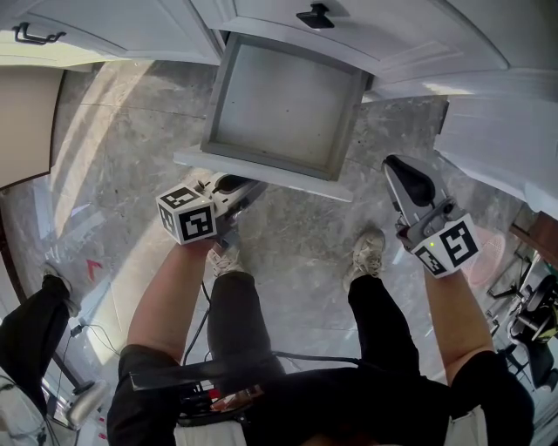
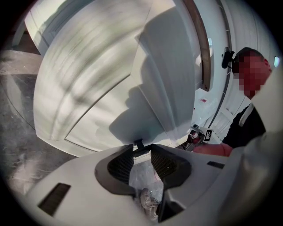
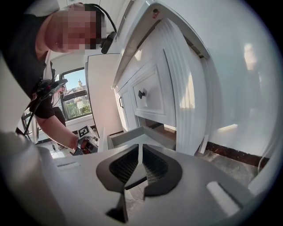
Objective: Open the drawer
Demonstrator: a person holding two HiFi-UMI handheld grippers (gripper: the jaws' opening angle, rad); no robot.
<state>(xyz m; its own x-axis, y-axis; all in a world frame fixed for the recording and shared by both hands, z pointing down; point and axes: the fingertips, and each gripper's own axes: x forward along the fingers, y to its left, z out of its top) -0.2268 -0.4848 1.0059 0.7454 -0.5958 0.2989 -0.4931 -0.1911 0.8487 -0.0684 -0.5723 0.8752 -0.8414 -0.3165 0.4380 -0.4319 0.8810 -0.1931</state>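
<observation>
Over on the left, the left tool (image 1: 248,185) is right up against the front panel of the bottom drawer (image 1: 261,172). In the left gripper view its jaws stand partly apart, with the small dark drawer handle (image 2: 139,145) caught between the tips. The pads look pinched onto it, so I call that a grip. The stone floor (image 1: 288,235) shows below the jaws.

Dead ahead of that tool, the drawer is well out of the white cabinet (image 1: 418,35). You can look straight down into its bare grey bottom, with nothing inside. The upper drawer knob (image 1: 316,16), beyond and above the tool, sits flush and untouched.

Off to the right, the right tool (image 1: 403,165) hangs clear of everything. Its jaws are drawn together to a thin slit with nothing in them, and the open drawer lies ahead and to its left.

My read is that the opening is as good as done. At most, a last bit of pull and letting go of the handle remain.
</observation>
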